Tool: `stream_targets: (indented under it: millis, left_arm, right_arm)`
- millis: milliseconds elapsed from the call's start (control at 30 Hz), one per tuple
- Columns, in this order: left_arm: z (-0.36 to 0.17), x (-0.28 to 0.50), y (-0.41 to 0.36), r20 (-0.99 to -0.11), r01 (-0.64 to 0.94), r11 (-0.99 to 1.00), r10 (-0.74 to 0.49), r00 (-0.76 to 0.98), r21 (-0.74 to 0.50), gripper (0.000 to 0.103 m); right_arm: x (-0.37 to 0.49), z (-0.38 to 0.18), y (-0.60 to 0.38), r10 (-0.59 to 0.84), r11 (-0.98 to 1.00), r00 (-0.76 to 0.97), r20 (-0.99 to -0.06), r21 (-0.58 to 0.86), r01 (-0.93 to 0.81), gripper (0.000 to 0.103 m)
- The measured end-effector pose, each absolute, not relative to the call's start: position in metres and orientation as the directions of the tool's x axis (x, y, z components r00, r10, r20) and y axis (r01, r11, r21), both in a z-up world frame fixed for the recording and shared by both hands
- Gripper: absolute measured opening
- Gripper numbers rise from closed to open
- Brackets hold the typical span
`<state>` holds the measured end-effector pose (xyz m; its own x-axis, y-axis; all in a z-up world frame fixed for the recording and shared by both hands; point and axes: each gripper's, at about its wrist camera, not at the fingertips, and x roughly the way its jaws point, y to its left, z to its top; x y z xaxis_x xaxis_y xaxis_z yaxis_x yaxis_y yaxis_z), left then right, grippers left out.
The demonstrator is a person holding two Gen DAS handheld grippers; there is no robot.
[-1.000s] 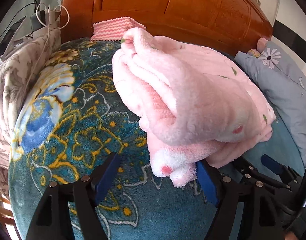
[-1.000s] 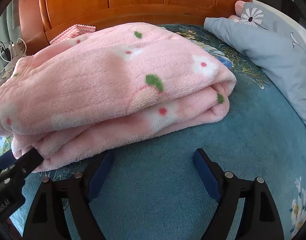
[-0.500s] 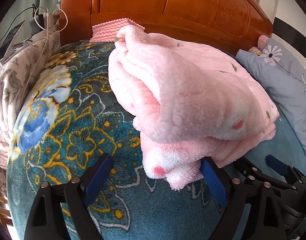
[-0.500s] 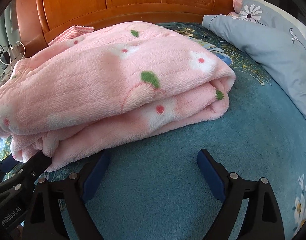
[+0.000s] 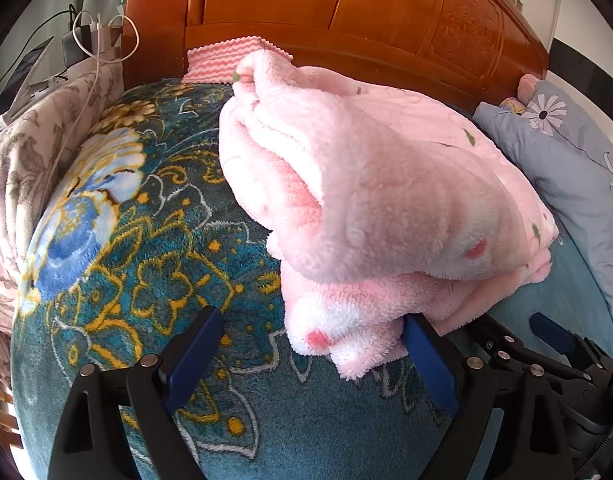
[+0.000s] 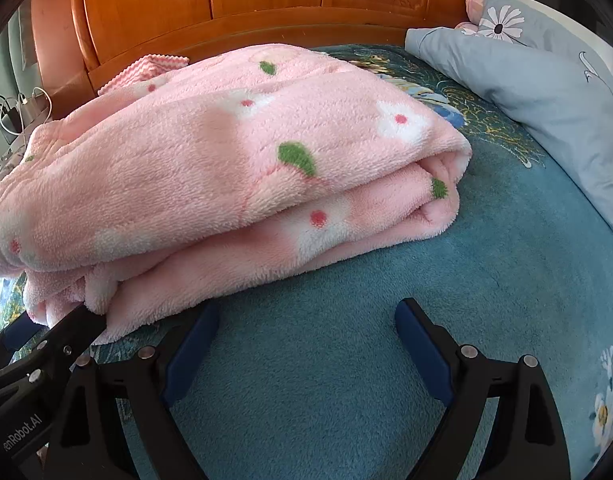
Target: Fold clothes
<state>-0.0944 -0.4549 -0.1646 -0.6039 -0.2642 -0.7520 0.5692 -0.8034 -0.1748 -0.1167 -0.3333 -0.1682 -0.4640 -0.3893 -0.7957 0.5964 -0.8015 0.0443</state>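
Under everything is the bed (image 6: 386,380), spread with a teal plush cover with gold and blue flowers; a carved wooden headboard (image 5: 346,12) stands behind it and a grey-blue pillow (image 6: 526,72) lies off to my right. On the cover sits the task's thing, the pink fleece garment (image 6: 226,168), already doubled into a thick bundle with its rounded fold facing my right side and its looser layered edges toward my left.

My left gripper (image 5: 310,354) has its jaws spread wide; a fluffy corner of the bundle droops between them and brushes the inner face of one pad, but nothing is pinched. My right gripper (image 6: 306,340) is likewise released, jaws apart over bare cover just in front of the bundle's near edge, touching no fleece.

I judge the fold itself to be essentially made, so what remains is tidying. To do that well I would draw both hands straight back without snagging that hanging corner (plush like this clings to pads), then tuck the corner under, because the lower layers stick out past the top one on the left end. Pressing the top flat would settle the stack. A small zigzag pink cloth (image 5: 222,58) by the headboard stays out of it.
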Motion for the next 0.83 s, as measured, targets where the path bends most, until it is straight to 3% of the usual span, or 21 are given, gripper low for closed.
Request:
stream_targets:
  millis: [833]
  left_arm:
    - [-0.1657,-0.0971,-0.4574,-0.750,0.561,-0.807,-0.253,-0.610,-0.184,0.094]
  right_arm:
    - [-0.1160,-0.1701,-0.3340,-0.387,-0.804,-0.468,-0.795,0.042,0.593,0.091]
